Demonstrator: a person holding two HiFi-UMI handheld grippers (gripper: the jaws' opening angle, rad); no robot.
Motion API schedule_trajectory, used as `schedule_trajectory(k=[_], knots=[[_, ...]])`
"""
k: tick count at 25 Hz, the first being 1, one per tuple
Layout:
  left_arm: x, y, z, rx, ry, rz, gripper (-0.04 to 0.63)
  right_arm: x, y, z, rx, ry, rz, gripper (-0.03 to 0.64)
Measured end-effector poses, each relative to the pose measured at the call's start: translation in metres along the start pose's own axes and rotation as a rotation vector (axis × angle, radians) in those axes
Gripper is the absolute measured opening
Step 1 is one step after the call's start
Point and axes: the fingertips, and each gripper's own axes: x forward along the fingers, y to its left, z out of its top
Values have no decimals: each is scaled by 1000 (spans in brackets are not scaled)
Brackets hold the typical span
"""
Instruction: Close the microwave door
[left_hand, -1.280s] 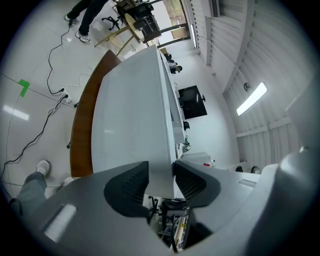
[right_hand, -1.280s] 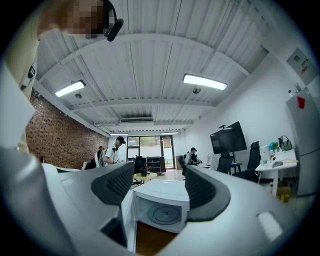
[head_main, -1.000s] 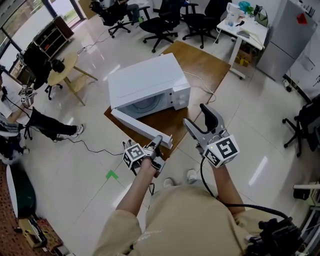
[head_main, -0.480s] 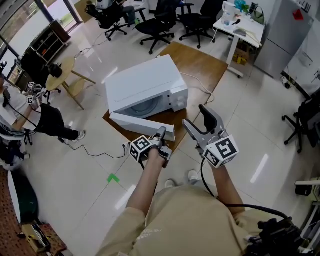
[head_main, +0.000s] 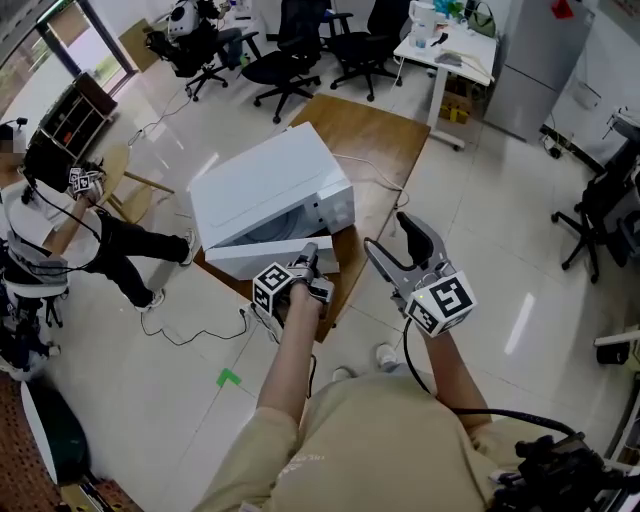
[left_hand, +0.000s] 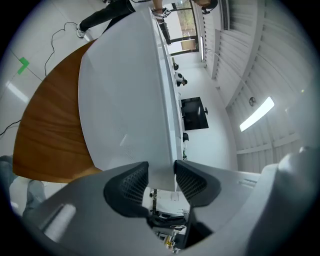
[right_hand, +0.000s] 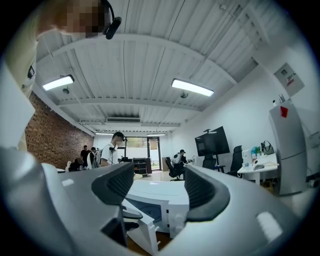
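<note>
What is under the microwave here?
A brown wooden table carries the microwave; its bare top shows behind the microwave and to its right. The part beneath the microwave and its partly open door is covered, so nothing there can be checked.

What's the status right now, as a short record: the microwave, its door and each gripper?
microwave: white, on the wooden table
door: ajar, part of the cavity showing, not yet shut
left gripper: jaws closed on the door's free edge
right gripper: jaws apart, nothing between them, held in the air on the near side of the microwave
</note>
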Motion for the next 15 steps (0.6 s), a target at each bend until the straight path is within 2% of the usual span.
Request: schedule_trajectory(k=[9, 15], knots=[[38, -17, 33, -65, -43, 45, 179, -5, 5, 8, -13, 17, -31, 305], [60, -17, 52, -68, -52, 75, 181, 1, 6, 4, -29, 15, -19, 304]])
